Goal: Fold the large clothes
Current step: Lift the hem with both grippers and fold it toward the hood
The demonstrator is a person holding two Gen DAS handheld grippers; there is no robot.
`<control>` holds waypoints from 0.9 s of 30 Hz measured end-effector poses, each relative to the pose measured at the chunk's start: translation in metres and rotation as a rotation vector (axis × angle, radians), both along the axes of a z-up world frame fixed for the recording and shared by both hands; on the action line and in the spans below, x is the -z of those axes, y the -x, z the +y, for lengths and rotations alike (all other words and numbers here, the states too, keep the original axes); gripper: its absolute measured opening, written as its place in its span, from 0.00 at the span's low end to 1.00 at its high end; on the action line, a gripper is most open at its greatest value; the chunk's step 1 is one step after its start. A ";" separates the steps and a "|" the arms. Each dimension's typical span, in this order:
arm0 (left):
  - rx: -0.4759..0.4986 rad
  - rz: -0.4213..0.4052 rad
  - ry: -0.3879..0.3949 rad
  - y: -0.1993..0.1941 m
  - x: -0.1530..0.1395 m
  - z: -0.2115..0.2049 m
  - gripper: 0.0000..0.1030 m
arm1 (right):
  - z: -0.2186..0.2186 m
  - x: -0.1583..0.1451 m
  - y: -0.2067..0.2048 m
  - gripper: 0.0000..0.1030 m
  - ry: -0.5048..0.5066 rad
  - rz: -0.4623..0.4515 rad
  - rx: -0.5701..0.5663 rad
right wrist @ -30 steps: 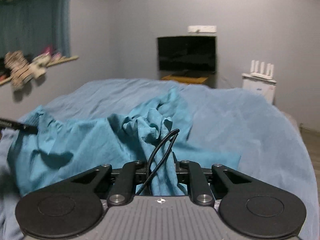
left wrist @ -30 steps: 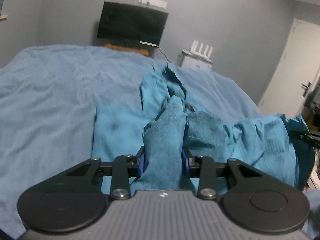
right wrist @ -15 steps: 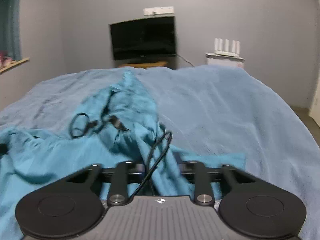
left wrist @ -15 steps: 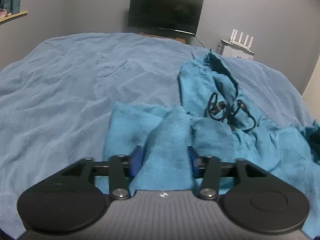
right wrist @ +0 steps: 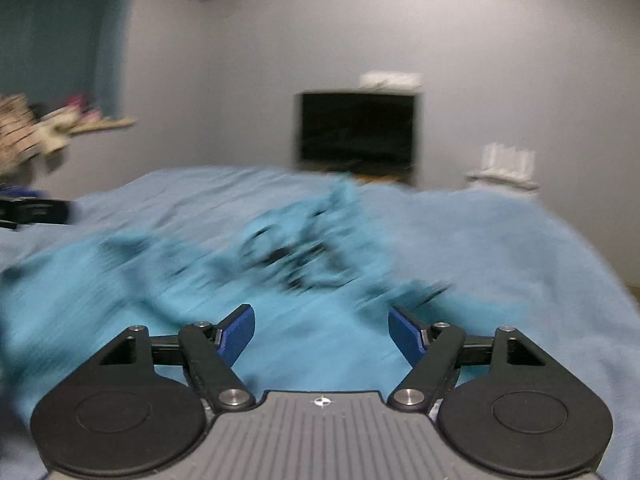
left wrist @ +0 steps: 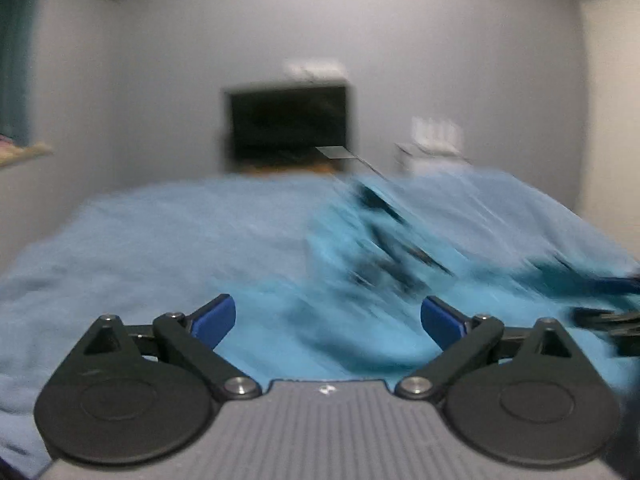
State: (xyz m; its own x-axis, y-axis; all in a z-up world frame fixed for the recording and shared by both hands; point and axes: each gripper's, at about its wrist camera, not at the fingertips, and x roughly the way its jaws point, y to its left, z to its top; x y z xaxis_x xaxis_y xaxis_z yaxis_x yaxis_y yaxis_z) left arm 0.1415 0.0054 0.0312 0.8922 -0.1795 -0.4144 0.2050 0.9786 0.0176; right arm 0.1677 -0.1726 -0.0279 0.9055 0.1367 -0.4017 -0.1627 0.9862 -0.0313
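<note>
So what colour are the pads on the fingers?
Dark blue pads, clearest in the right wrist view.

Light: we see a dim, cool, even room, no glare.
Blur: heavy motion streaks over the teal garment and bed.
Sharp: only the gripper bodies.
Edges: fisheye bending, dark corners.

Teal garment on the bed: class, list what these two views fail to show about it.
- Teal garment, left wrist view: motion blur hides folds and edges.
- Black cord, right wrist view: smeared, course unclear.
- Garment's near edge, both views: hidden behind the tongs' bodies.
</note>
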 end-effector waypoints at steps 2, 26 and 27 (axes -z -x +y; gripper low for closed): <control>0.019 0.044 0.001 0.001 0.019 -0.008 0.97 | 0.014 0.011 -0.004 0.70 0.012 0.048 -0.063; -0.253 0.139 0.079 -0.013 0.065 0.069 0.97 | -0.037 0.040 0.023 0.79 -0.021 0.064 0.240; -0.213 0.121 0.070 -0.008 0.060 0.059 0.97 | -0.025 0.040 0.026 0.81 -0.002 0.069 0.198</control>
State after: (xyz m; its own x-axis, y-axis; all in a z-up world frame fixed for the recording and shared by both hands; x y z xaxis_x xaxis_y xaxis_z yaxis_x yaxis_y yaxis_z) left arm 0.1497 0.0644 -0.0288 0.8577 -0.0251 -0.5136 -0.0092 0.9979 -0.0642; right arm 0.1420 -0.1972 -0.0684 0.8853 -0.0402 -0.4632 0.0326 0.9992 -0.0244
